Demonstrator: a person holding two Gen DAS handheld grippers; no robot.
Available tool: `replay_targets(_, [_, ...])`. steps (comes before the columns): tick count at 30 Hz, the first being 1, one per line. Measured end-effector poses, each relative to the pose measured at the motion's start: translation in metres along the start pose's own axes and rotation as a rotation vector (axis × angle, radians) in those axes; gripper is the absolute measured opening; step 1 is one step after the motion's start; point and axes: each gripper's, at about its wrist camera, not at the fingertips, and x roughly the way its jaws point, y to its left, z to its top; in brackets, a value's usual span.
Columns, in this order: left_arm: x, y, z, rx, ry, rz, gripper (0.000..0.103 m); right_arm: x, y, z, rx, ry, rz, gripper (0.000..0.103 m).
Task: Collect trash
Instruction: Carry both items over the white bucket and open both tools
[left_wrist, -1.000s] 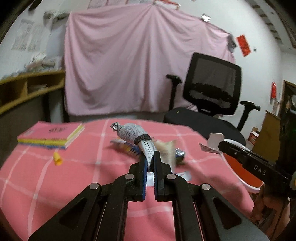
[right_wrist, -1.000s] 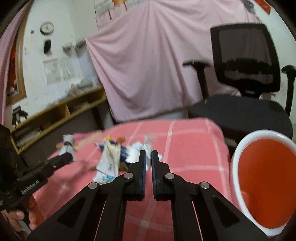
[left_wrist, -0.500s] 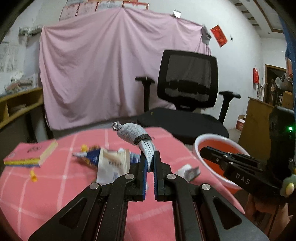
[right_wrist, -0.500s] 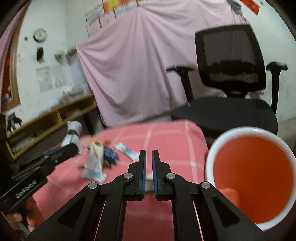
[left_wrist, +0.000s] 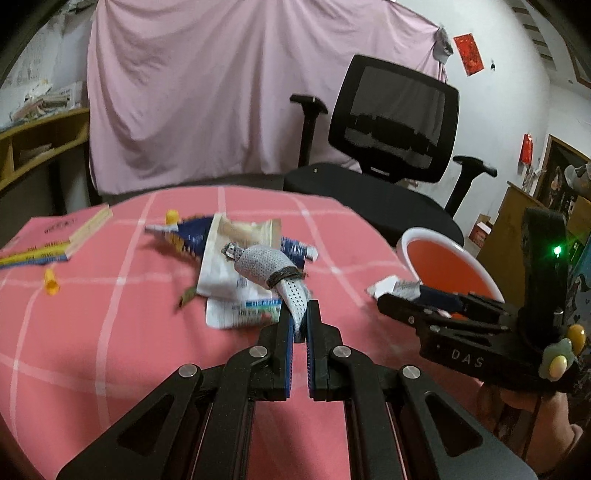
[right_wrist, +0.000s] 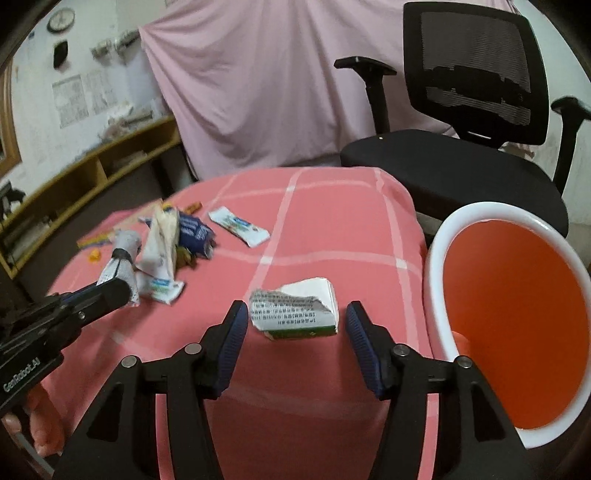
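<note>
Left gripper (left_wrist: 300, 315) pinches a grey mesh wrapper (left_wrist: 267, 266) — perhaps crumpled; right gripper (right_wrist: 293, 325) opening around torn carton (right_wrist: 295, 314).

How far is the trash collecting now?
Nothing shows in the orange bin yet. The left gripper holds a grey mesh wrapper; the right gripper is opening around a torn white carton. A wrapper pile remains.

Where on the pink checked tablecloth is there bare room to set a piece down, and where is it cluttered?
Free: the cloth's far strip between the white sachet and the black office chair, and the near-left stretch below the small yellow cap. Crowded: the wrapper heap at centre; the torn white carton sits beside the orange bin.
</note>
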Motion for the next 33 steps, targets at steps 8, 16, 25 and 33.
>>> replay_targets(8, [-0.008, -0.002, 0.006, 0.011, -0.032, -0.016, 0.004, -0.024, -0.009, -0.001, 0.030, -0.121, 0.036, 0.040])
replay_targets(16, [-0.019, -0.049, 0.036, 0.168, -0.193, -0.087, 0.004, -0.097, -0.040, -0.001, 0.149, -0.522, -0.036, 0.041])
replay_targets(25, [0.004, -0.125, 0.054, 0.372, -0.263, -0.258, 0.004, -0.127, -0.092, -0.016, 0.275, -0.631, -0.210, 0.041])
replay_targets(33, [0.056, -0.153, 0.067, 0.366, -0.096, -0.378, 0.004, -0.117, -0.124, -0.027, 0.385, -0.519, -0.313, 0.042])
